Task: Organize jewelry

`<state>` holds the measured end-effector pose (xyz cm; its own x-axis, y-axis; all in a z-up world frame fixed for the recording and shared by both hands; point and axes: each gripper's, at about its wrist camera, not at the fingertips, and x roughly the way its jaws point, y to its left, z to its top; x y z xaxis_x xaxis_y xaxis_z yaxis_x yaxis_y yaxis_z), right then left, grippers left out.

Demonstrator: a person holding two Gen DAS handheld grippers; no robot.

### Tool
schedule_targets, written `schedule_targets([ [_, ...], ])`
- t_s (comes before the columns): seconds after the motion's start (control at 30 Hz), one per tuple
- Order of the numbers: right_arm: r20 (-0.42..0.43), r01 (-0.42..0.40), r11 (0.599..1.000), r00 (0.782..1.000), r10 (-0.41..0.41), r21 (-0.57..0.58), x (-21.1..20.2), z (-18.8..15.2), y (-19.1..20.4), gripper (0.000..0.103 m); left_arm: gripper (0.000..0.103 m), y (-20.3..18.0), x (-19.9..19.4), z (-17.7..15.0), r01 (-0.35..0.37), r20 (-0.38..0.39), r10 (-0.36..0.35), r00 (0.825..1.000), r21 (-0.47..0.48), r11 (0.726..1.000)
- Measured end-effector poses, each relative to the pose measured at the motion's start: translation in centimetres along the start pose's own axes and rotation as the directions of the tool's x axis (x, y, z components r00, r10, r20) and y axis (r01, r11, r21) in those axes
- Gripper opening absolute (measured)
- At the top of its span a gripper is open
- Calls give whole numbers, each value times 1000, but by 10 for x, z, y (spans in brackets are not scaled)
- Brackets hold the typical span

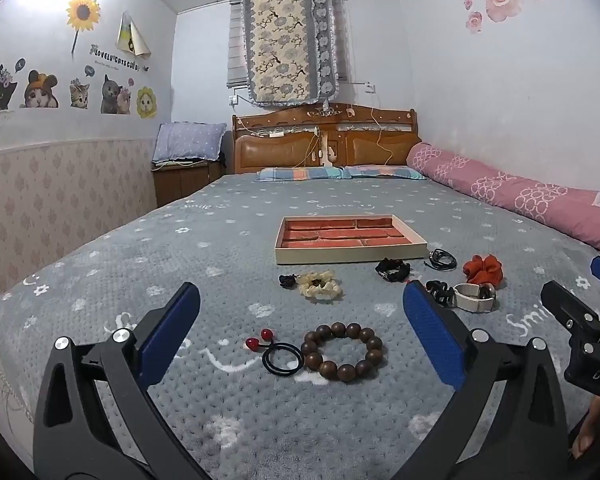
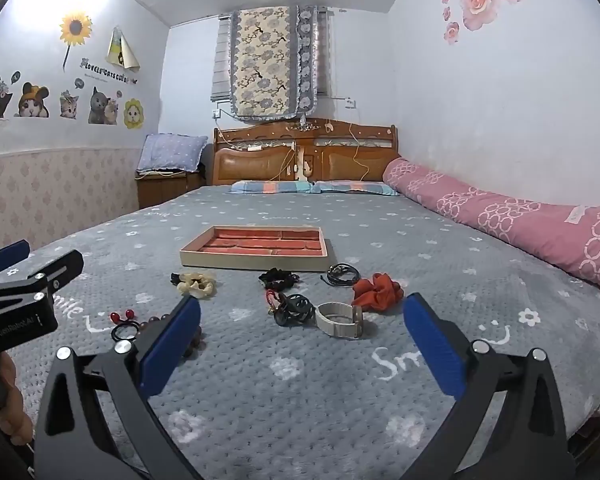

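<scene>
A shallow beige tray (image 1: 350, 255) (image 2: 256, 262) with a red brick-pattern lining lies on the grey bedspread. In front of it lie a brown bead bracelet (image 1: 342, 351), a black hair tie with red cherries (image 1: 278, 356), a cream scrunchie (image 1: 320, 285) (image 2: 196, 283), a black scrunchie (image 1: 392, 269) (image 2: 278, 278), a black cord (image 1: 444, 258) (image 2: 342, 274), a red scrunchie (image 1: 484, 268) (image 2: 376, 288), a black claw clip (image 2: 294, 309) and a beige-band watch (image 1: 474, 296) (image 2: 340, 319). My left gripper (image 1: 300, 344) is open above the bracelet. My right gripper (image 2: 302, 344) is open, near the watch.
A pink bolster (image 1: 520, 196) (image 2: 520, 216) lies along the right wall. Pillows (image 1: 340, 173) and a wooden headboard (image 1: 324, 142) are at the far end. The bed's left edge (image 1: 40, 280) drops to the floor beside a nightstand (image 1: 184, 176).
</scene>
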<state>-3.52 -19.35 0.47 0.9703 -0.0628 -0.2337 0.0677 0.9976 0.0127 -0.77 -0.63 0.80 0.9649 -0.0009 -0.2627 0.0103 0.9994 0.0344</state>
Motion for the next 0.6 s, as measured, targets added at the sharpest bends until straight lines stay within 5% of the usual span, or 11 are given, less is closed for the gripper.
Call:
schedule_targets([
  [0.6, -1, 12, 1000, 1000, -12, -9, 1, 0, -1, 99, 98, 0, 1, 0, 6, -6, -6, 1000, 2, 1000],
])
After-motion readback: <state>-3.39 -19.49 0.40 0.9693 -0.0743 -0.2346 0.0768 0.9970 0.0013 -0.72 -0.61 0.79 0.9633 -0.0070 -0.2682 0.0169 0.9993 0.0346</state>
